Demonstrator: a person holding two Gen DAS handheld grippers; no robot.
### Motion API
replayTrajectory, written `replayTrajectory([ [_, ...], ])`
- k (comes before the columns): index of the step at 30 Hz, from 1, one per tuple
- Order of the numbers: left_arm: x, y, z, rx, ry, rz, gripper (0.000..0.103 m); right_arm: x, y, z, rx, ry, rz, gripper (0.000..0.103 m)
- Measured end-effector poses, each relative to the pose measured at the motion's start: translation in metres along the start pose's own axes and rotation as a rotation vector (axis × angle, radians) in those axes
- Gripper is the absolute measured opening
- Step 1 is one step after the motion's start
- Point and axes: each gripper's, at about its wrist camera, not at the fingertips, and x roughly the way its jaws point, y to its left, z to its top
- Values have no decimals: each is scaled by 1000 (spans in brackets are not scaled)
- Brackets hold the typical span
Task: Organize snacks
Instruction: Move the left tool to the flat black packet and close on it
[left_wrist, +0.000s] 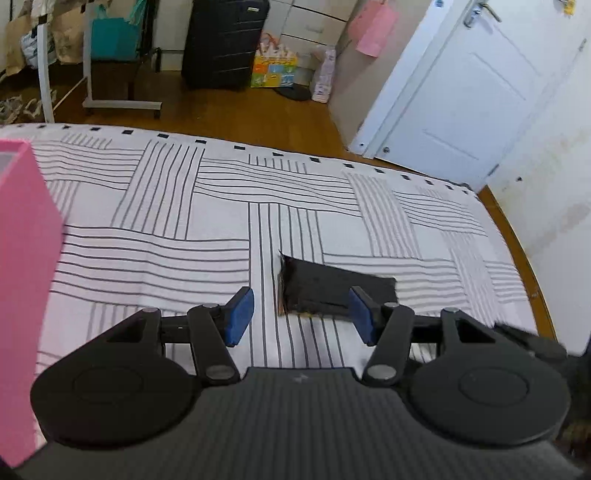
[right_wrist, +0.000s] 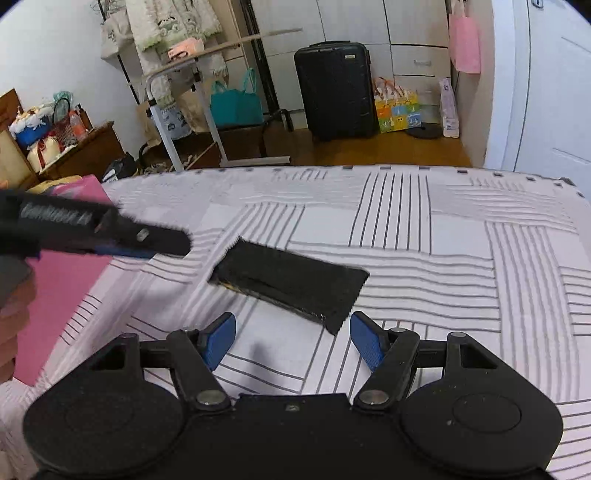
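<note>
A flat black snack packet (left_wrist: 334, 290) lies on the striped bedsheet (left_wrist: 184, 206). My left gripper (left_wrist: 301, 315) hovers just short of it, open, blue pads apart with nothing between them; its right finger covers part of the packet's near edge. In the right wrist view the same packet (right_wrist: 291, 284) lies diagonally ahead of my right gripper (right_wrist: 291, 341), which is open and holds nothing. The left gripper (right_wrist: 110, 230) shows there as a blurred black shape at left, beside the packet's far end. A pink box (left_wrist: 22, 288) stands at the left edge.
The pink box (right_wrist: 59, 291) sits on the bed's left side. Beyond the bed's far edge (right_wrist: 332, 168) are wooden floor, a black suitcase (right_wrist: 336, 90), a white rolling table (right_wrist: 177, 110), bags and a white door (left_wrist: 461, 96).
</note>
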Motion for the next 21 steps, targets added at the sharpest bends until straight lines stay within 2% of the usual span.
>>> replayTrajectory([
  [3, 21, 1, -1, -6, -6, 20, 53, 10, 0, -2, -9, -8, -28, 72],
  [7, 40, 4, -1, -17, -5, -5, 48, 21, -4, -2, -5, -12, -44, 67],
  [9, 51, 5, -1, -26, 19, -19, 44, 27, -9, -2, -6, -17, -39, 66],
  [11, 62, 7, -2, -65, 79, -40, 44, 31, -8, -2, -27, -21, -38, 66],
  [14, 66, 3, -1, -56, 84, -32, 44, 33, -7, 1, -24, -23, -33, 66],
  [21, 70, 3, -1, -63, 69, -29, 44, 42, -2, 8, -126, -8, -75, 78],
])
